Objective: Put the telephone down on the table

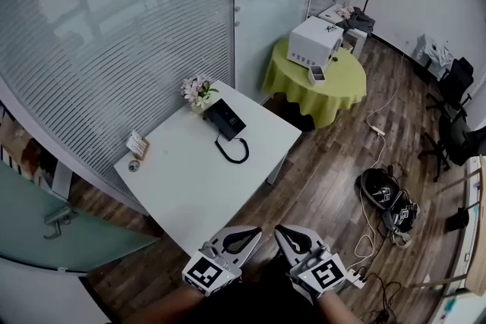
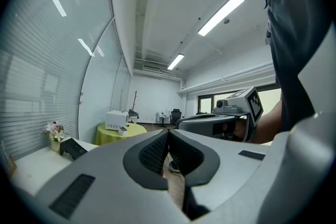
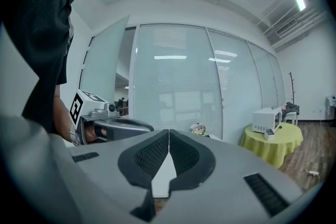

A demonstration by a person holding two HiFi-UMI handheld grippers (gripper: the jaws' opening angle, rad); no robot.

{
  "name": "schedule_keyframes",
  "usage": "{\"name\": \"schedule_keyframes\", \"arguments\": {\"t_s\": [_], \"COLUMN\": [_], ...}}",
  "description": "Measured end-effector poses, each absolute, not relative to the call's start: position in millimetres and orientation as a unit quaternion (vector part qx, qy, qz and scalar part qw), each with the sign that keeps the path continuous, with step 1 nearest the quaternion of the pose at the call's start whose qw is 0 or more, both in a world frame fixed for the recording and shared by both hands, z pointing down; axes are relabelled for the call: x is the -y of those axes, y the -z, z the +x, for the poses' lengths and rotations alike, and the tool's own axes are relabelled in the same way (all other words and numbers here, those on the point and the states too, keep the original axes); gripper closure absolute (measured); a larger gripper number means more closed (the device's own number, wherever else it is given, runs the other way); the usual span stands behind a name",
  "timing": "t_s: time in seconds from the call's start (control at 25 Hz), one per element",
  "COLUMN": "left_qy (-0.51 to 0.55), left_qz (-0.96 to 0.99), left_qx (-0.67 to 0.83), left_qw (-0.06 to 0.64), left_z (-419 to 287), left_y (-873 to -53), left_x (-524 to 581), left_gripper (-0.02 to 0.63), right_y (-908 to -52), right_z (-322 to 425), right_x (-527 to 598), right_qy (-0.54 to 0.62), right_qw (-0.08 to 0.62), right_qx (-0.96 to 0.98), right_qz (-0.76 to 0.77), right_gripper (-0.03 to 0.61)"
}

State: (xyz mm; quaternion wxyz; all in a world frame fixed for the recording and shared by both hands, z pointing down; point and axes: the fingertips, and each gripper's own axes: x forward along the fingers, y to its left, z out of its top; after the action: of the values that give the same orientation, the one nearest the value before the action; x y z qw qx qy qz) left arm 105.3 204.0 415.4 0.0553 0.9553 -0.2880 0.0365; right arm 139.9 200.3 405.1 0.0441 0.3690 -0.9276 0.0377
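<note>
Telephone: black desk unit, sits on the white table toward its far edge, just beside a small vase of flowers; its coiled cord loops out over the table top on the near side. At this res. it cannot be told whether the handset lies in the cradle or beside it. Left hand-held gripper: jaws fully together, pads touching, nothing between them. Right hand-held gripper: same cond., jaws closed, empty. Both are held low in front of the person, side by side, off the near corner of the table and well apart from the telephone, pointing approx. level. Handling, est. only: hard plastic shell, stiff, light to moderate weight, smooth and probably slippery under the pads, so clamp firmly. Recommended grip pt.: mid-section of the handset bar, across its narrow width, not the rounded ear/mouth ends. Cord is springy and tethers handset to base; a fast lift may drag the base or pull it toward the vase. Set down flat, low and slow, w/ cord slack
</note>
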Motion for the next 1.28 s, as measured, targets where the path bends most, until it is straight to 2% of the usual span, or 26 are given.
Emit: {"name": "schedule_keyframes", "arguments": {"t_s": [0.88,1.04,1.28], "left_qy": [-0.068,-0.094,-0.078], "left_qz": [0.907,0.903,0.893], "left_qx": [0.409,0.415,0.436], "left_qw": [0.072,0.069,0.082], "left_z": [249.8,255.0,254.5], "left_y": [-420.5,-423.8,-425.5], "left_x": [-45.2,-38.1,-20.8], "left_gripper": [0.604,0.604,0.604], "right_y": [-416.8,-418.5,-427.1], "right_z": [277.5,288.3,284.8], "right_x": [-28.0,-14.5,2.8], "right_qy": [-0.051,-0.060,-0.065], "right_qw": [0.043,0.036,0.042], "right_qx": [0.970,0.971,0.975], "right_qz": [0.232,0.227,0.207], "right_gripper": [0.555,0.555,0.555]}}
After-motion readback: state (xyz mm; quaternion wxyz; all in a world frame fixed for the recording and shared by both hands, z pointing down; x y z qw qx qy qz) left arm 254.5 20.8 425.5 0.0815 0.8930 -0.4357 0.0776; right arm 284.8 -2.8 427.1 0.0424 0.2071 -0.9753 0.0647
